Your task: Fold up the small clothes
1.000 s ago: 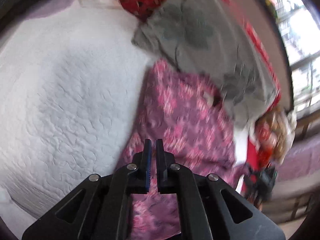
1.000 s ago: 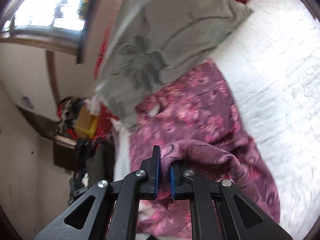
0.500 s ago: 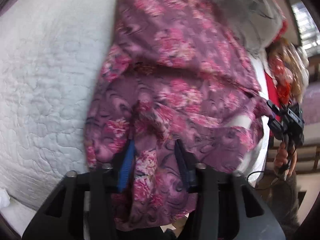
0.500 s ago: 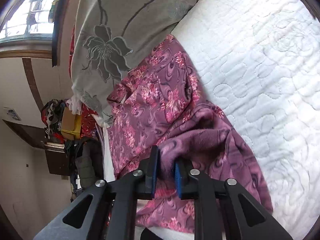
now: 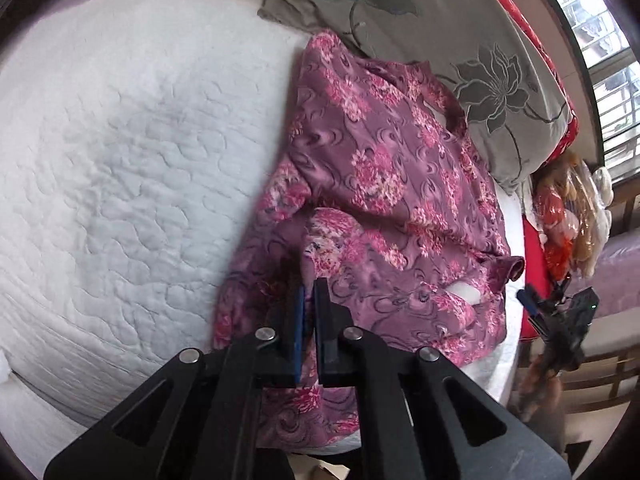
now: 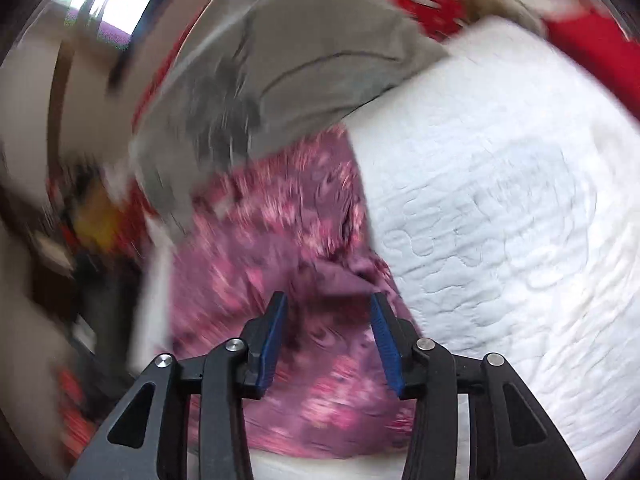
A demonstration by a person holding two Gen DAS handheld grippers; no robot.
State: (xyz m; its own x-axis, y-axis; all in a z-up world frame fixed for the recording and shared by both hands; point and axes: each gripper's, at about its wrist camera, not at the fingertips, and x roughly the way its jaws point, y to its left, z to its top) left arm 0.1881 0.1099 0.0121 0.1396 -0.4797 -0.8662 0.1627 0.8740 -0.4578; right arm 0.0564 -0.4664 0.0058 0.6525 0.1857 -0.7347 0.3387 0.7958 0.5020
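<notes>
Lying rumpled on the white bed [image 5: 120,152], against a grey pillow [image 5: 460,52]: floral garment [image 5: 400,168]. Right tool [image 6: 328,332] opening, pads clear of cloth; released fold likely to slump. Left tool [image 5: 308,320] closed, apparently empty; possible snag on wrinkles.

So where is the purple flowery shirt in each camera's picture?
Left wrist view: the purple flowery shirt fills the middle and right, spread on the white quilt, running down behind the gripper fingers.
Right wrist view: the shirt sits centre and lower left, blurred, between and past the fingers.
Shared landmark: the grey pillow with a dark flower lies just above the shirt in both.
</notes>
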